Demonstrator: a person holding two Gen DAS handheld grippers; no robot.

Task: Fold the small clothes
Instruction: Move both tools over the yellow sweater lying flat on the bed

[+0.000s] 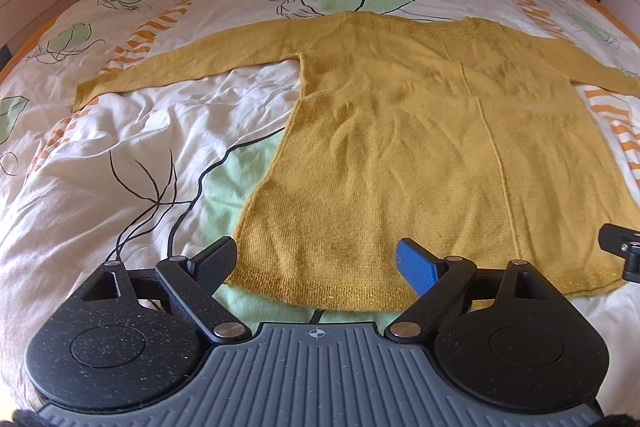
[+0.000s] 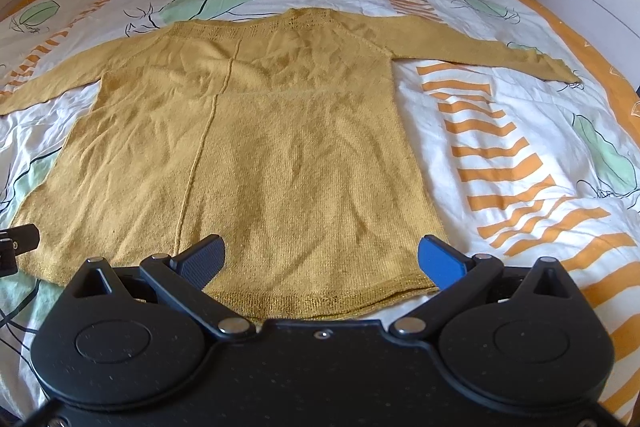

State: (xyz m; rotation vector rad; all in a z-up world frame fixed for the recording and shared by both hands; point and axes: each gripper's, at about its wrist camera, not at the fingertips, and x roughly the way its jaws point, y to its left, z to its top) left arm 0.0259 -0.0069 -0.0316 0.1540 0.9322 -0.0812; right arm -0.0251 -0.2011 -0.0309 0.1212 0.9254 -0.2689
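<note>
Mustard-yellow knitted long-sleeved sweater (image 1: 400,155) spread flat on the bed's white duvet with green leaf and orange stripe print (image 1: 120,155), sleeves out left and right, neckline far. Left tool (image 1: 316,263) wide, empty, over the near-left hem. Right tool (image 2: 320,261) wide too, empty, near-right hem.

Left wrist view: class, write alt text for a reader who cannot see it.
A mustard-yellow knitted sweater lies flat, sleeves spread, on a white leaf-patterned bedcover. The open left gripper hovers at its hem, holding nothing.
</note>
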